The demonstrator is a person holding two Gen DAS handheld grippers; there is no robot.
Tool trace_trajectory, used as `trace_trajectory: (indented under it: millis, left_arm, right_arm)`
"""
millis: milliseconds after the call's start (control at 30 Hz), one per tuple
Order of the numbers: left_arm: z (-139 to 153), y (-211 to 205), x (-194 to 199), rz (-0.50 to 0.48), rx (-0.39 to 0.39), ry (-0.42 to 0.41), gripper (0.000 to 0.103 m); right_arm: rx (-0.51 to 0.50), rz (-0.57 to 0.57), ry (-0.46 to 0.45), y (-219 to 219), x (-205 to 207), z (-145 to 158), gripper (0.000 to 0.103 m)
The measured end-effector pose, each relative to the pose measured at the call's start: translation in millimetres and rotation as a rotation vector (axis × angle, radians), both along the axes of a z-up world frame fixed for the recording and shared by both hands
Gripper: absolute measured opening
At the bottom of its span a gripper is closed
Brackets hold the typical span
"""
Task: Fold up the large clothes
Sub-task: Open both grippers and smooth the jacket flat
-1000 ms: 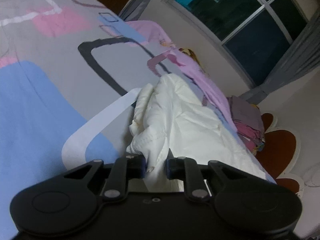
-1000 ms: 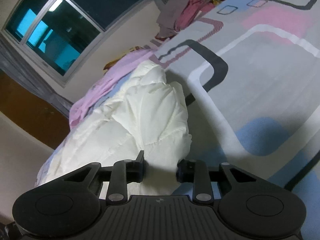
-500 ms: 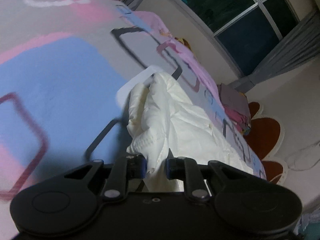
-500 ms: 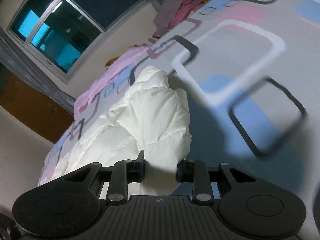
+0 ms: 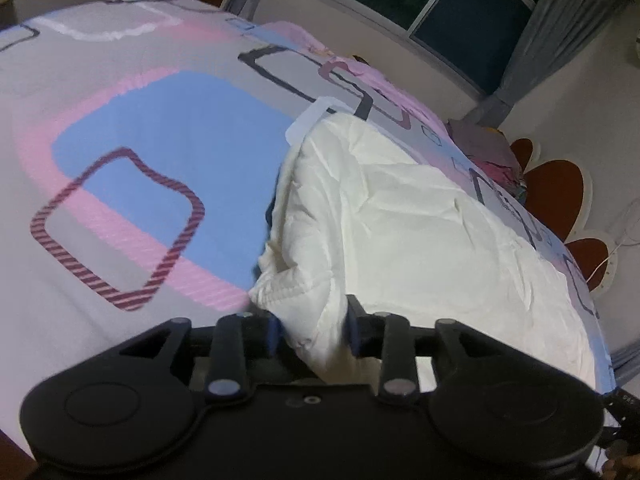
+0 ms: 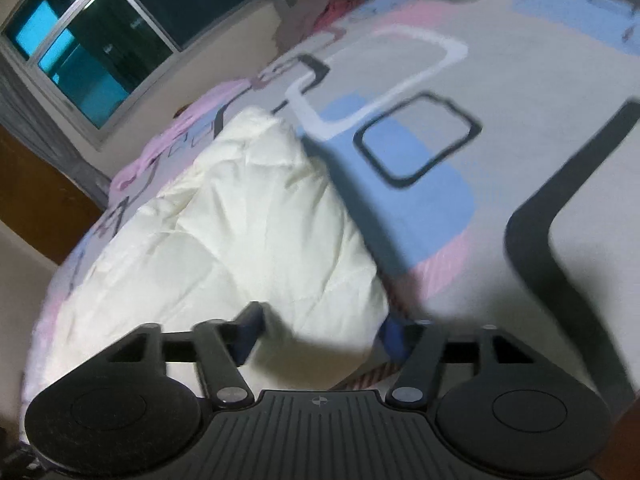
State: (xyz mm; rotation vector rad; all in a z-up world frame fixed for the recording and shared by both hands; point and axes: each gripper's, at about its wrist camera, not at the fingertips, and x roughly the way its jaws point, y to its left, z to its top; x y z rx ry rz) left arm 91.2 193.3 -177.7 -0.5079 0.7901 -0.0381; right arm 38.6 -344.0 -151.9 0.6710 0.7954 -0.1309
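A large white quilted garment (image 5: 400, 224) lies folded over on a bed with a grey, blue and pink patterned sheet (image 5: 160, 152). My left gripper (image 5: 310, 330) has its jaws partly apart, with the garment's near edge still between them. In the right wrist view the same garment (image 6: 240, 232) lies spread on the sheet (image 6: 500, 100). My right gripper (image 6: 324, 332) is open wide, and the garment's near corner rests between the fingers without being pinched.
A pile of pink and purple clothes (image 5: 492, 156) sits at the far end of the bed by the brown flower-shaped headboard (image 5: 556, 184). A dark window (image 5: 460, 4) with grey curtains is behind. A pink cloth (image 6: 160, 152) lies along the bed's far edge.
Both grippers pulled the garment's edge toward me and lowered it onto the bed. The right jaws have opened wide and let go; the left jaws have widened.
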Motion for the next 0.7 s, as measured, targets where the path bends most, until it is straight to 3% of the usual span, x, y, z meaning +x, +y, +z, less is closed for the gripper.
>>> trace_trajectory:
  millis: [133, 267, 533, 700]
  left_arm:
    - [15, 7, -22, 0.054, 0.071, -0.044, 0.052]
    - [37, 9, -39, 0.065, 0.158, -0.106, 0.053]
    - [77, -57, 17, -0.123, 0.197, -0.199, 0.055]
    - [73, -119, 63, -0.243, 0.246, -0.219, 0.055]
  right_arm:
    - [-0.037, -0.043, -0.040, -9, -12, 19, 0.065]
    - [-0.137, -0.019, -0.090, -5, -8, 44, 0.065]
    - [-0.255, 0.198, -0.200, 64, 49, 67, 0.065]
    - [-0.303, 0.312, -0.239, 111, 96, 61, 0.065]
